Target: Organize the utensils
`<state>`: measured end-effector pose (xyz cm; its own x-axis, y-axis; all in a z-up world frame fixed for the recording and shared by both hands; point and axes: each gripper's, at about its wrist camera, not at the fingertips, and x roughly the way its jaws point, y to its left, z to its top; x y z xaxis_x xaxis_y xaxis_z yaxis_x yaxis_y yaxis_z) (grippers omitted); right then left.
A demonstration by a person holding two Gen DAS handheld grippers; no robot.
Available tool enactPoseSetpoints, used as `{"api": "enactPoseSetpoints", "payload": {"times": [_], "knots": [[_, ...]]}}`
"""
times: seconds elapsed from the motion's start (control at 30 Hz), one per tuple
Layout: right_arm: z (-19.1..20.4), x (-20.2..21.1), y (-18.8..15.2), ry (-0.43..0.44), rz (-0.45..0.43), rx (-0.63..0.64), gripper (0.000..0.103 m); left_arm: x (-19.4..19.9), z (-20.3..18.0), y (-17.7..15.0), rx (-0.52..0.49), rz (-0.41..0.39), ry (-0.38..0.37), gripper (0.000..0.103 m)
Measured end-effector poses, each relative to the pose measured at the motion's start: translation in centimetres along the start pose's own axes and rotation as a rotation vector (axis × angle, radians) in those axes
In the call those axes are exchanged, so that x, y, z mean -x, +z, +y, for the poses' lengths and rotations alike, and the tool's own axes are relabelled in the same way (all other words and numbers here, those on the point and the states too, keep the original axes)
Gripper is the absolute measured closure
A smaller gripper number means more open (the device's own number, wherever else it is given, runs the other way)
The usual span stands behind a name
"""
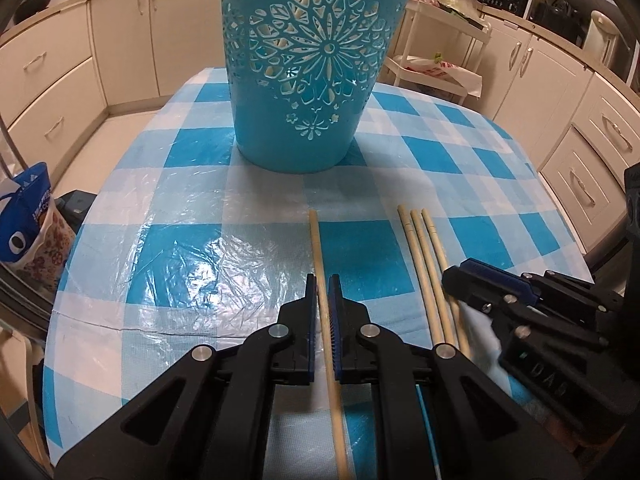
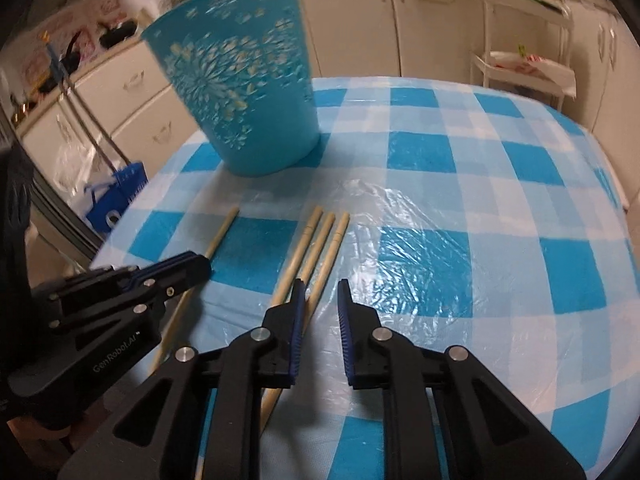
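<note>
left tool (image 1: 323, 292) clamps lone chopstick (image 1: 316, 240); right tool (image 2: 322, 300) gapes.

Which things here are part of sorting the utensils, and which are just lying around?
Part of the job:
- single chopstick, between the left tongs
- three chopsticks side by side, at the right tongs
- blue cut-out basket, upright on the checked table

Just lying about:
- blue snack bag off the table edge
- white trolley behind
- kettle on the counter
</note>
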<state>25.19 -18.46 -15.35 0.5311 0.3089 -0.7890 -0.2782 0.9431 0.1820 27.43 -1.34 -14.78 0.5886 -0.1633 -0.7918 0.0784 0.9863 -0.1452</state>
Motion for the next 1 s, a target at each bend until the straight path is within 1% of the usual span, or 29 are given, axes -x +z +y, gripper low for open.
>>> {"api": "enactPoseSetpoints", "payload": {"times": [0.07,0.1,0.17,0.2,0.27,0.4,0.43,0.47,0.5,0.57,0.63,0.83,0.93,1.0], "knots": [[0.8,0.0,0.0,-0.020,0.001,0.067,0.092,0.0,0.0,0.0,0.004,0.003,0.001,0.097],[1.0,0.0,0.0,-0.015,0.010,0.096,0.093,0.0,0.0,0.0,0.003,0.006,0.001,0.097],[0.9,0.2,-0.1,-0.033,0.019,0.137,0.093,-0.1,0.0,0.3,0.001,0.017,0.001,0.097],[0.8,0.2,-0.1,-0.037,0.027,0.142,0.093,-0.2,-0.1,0.6,-0.003,0.022,0.005,0.097],[0.3,0.0,0.3,-0.017,0.053,0.137,0.093,-0.6,-0.2,1.0,-0.007,0.028,0.013,0.097],[0.9,-0.5,0.8,-0.040,0.069,0.167,0.093,-1.0,-0.7,1.5,-0.022,0.032,0.029,0.097],[1.1,-0.4,0.8,-0.031,0.073,0.185,0.093,-1.0,-0.6,1.5,-0.021,0.030,0.024,0.098],[1.0,-0.3,0.8,0.005,0.088,0.189,0.095,-0.9,-0.6,1.4,-0.021,0.029,0.019,0.098],[0.9,-0.2,0.7,0.020,0.094,0.186,0.096,-0.8,-0.5,1.3,-0.022,0.029,0.016,0.098],[0.5,0.0,0.7,0.005,0.095,0.193,0.096,-0.6,-0.4,1.0,-0.021,0.032,0.012,0.098],[0.0,-0.1,0.7,0.011,0.099,0.172,0.096,-0.7,-0.4,1.1,-0.019,0.039,0.012,0.098],[0.7,-0.6,0.9,-0.008,0.085,0.185,0.096,-1.0,-0.6,1.5,-0.014,0.036,0.033,0.096],[0.9,-0.5,0.6,-0.017,0.078,0.205,0.097,-1.0,-0.9,1.2,-0.032,0.020,0.046,0.098],[0.8,-0.4,0.6,-0.014,0.078,0.197,0.097,-0.9,-0.8,1.0,-0.025,0.005,0.047,0.098]]}}
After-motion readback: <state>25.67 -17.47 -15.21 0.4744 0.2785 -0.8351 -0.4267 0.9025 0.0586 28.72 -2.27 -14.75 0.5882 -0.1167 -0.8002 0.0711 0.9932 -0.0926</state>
